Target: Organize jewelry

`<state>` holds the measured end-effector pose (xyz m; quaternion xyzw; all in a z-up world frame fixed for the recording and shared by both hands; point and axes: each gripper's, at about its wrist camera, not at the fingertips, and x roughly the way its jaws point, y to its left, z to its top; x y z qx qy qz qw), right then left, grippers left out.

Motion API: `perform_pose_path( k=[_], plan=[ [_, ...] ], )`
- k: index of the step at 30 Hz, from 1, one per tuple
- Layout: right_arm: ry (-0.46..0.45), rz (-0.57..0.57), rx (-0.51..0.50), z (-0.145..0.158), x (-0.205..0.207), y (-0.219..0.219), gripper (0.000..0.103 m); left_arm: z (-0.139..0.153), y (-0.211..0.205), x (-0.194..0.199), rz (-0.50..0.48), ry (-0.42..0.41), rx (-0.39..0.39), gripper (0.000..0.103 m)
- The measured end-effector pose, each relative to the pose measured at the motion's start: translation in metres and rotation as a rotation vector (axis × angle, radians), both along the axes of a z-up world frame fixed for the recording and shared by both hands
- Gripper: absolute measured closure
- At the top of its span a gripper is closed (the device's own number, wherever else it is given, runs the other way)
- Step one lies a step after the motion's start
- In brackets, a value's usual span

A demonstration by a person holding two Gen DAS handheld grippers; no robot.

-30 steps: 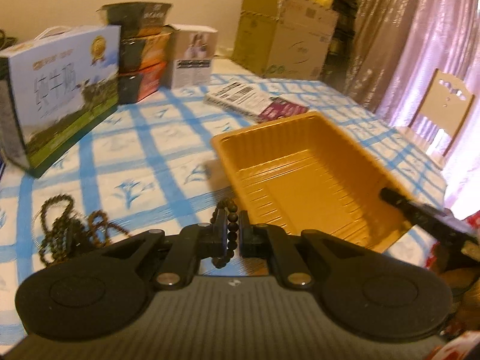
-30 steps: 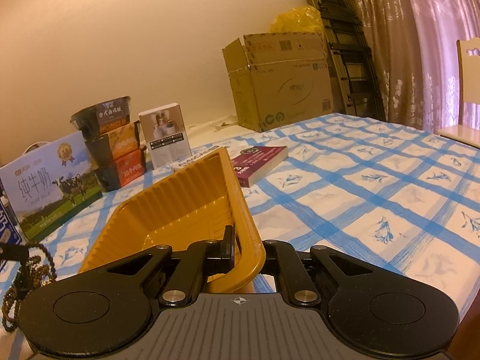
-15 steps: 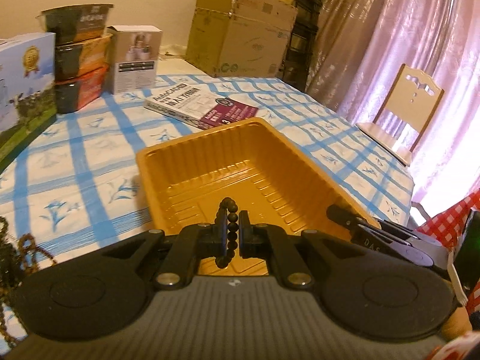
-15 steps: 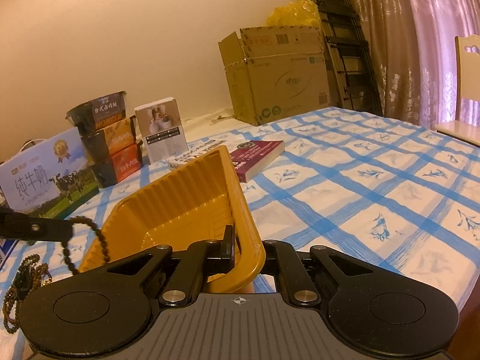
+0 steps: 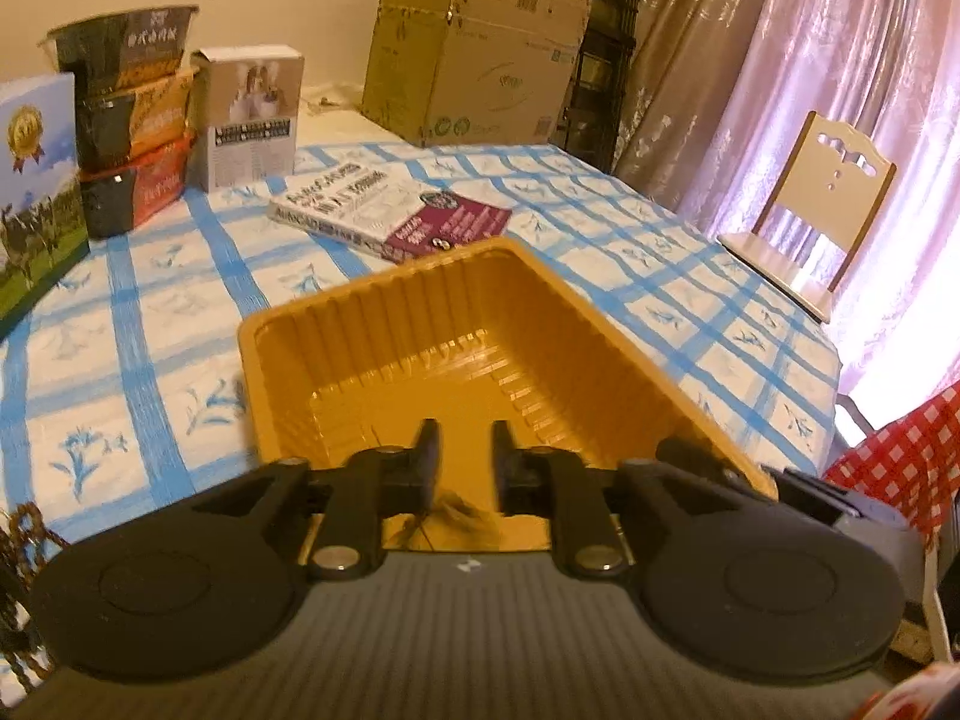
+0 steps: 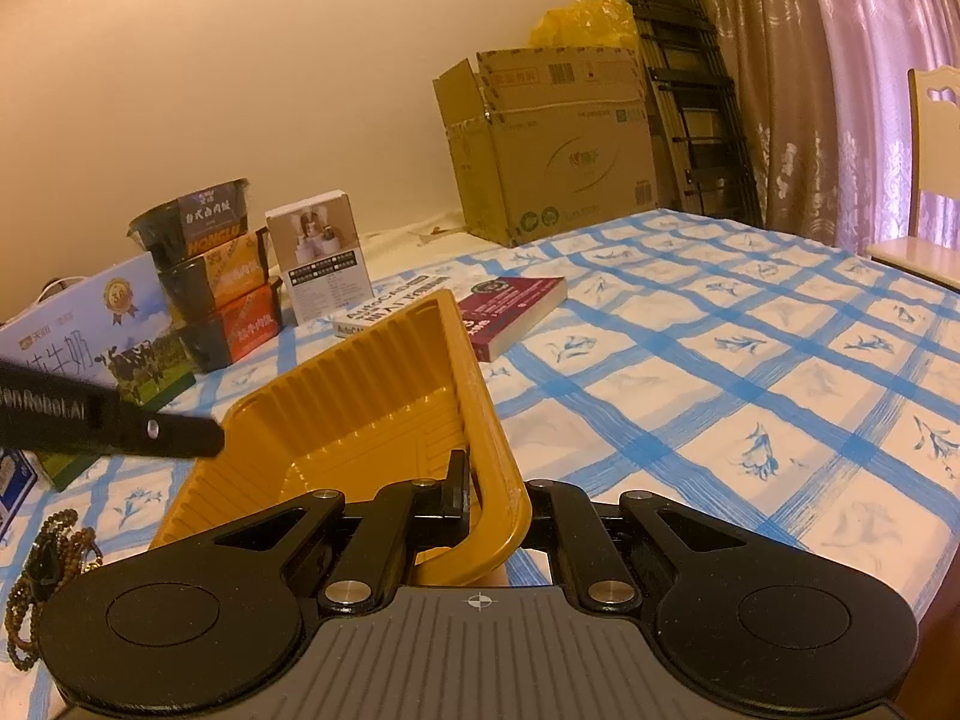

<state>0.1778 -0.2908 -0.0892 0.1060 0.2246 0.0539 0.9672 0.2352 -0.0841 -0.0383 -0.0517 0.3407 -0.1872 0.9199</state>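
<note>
Blue-and-white checked cloth covers the table (image 5: 150,324) where a ribbed orange plastic tray (image 5: 456,324) sits as the place for the jewelry. Over its near end hangs the left gripper (image 5: 462,456), its jaws opening with nothing pressed between the pads; a blurred dark shape just below them, low in the tray, looks like a released beaded bracelet (image 5: 462,519), though the blur leaves that unsure. The right gripper (image 6: 495,495) is clamped on the tray's near rim, tilting the tray up. By my judgement one piece is about in, and more remains: a tangle of dark brown bead strands (image 6: 45,564) lies on the cloth beside the tray. Only the right wrist view shows that pile well; the left view catches just its edge at the frame's lower left. That left view alone shows the tray's floor, the pale wooden chair (image 5: 822,222) and a red checked cloth. Both views share the white and maroon book (image 6: 510,306), stacked noodle bowls (image 6: 210,276) and cardboard box (image 6: 558,150).
</note>
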Motion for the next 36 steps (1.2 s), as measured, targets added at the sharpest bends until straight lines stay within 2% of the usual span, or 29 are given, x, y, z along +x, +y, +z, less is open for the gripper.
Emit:
perform_pose_path(
  k=[8,14,24,28,32,36],
  plan=[
    [0.004,0.000,0.002,0.000,0.000,0.001,0.096,0.011,0.027,-0.009,0.058,-0.012,0.002,0.073],
    [0.006,-0.002,0.002,0.000,0.000,0.000,0.096,0.014,0.064,-0.025,0.149,-0.015,0.036,0.072],
    [0.005,-0.013,0.003,-0.003,-0.002,-0.002,0.096,-0.008,0.133,-0.049,0.256,0.025,0.215,0.071],
    [-0.003,-0.033,-0.010,-0.002,-0.004,-0.005,0.096,-0.021,0.144,-0.053,0.253,0.058,0.234,0.072],
    [-0.005,-0.055,-0.019,0.000,-0.003,-0.010,0.096,-0.034,0.139,-0.051,0.214,0.054,0.259,0.072],
    [0.000,-0.063,-0.014,0.000,-0.003,-0.014,0.096,-0.050,0.134,-0.039,0.171,0.059,0.305,0.082]
  ],
)
